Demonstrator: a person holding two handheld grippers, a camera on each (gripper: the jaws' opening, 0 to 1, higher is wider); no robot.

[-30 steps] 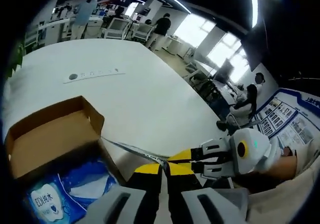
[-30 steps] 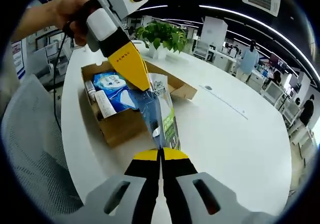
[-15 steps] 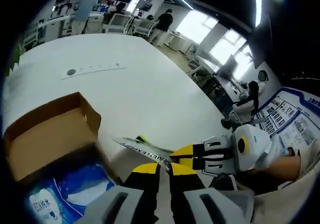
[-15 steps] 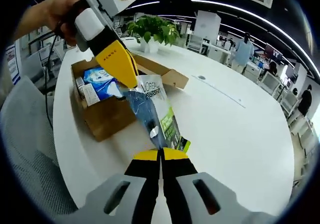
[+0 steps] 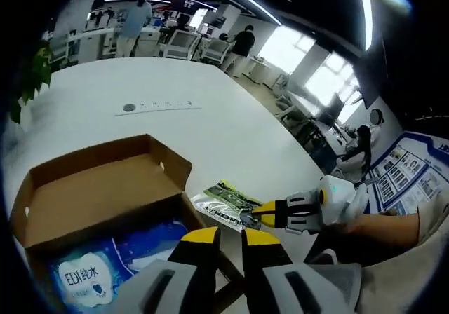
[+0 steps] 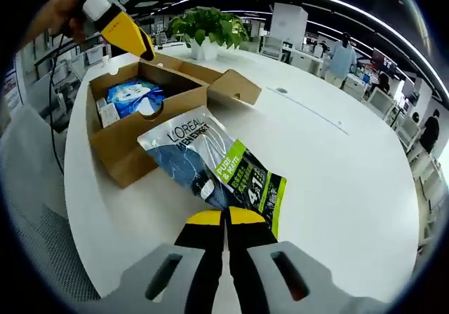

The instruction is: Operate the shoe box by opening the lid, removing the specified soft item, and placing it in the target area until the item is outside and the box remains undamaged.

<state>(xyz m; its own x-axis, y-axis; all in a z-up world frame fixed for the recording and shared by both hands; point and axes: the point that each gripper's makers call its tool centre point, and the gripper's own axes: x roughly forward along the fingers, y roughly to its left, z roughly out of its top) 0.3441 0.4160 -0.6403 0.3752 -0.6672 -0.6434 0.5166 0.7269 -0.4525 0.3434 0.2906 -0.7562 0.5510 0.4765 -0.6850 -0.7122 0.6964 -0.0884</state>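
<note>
My right gripper [image 6: 225, 219] was clamped on the pouch [image 6: 214, 163], which hung outside the box [image 6: 133, 135], just beside its front wall over the table [image 6: 337, 181]. My left gripper [image 5: 223, 235] stood slightly parted, gripping nothing, near the box, whose lid [image 6: 231, 86] was open. I judged only the set-down was left

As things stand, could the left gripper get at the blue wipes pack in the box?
Probably yes. The box has its lid off, the wipes pack lies uncovered just ahead of the left gripper, whose jaws stand apart and hold nothing. The right gripper holds the pouch off to the side.
</note>
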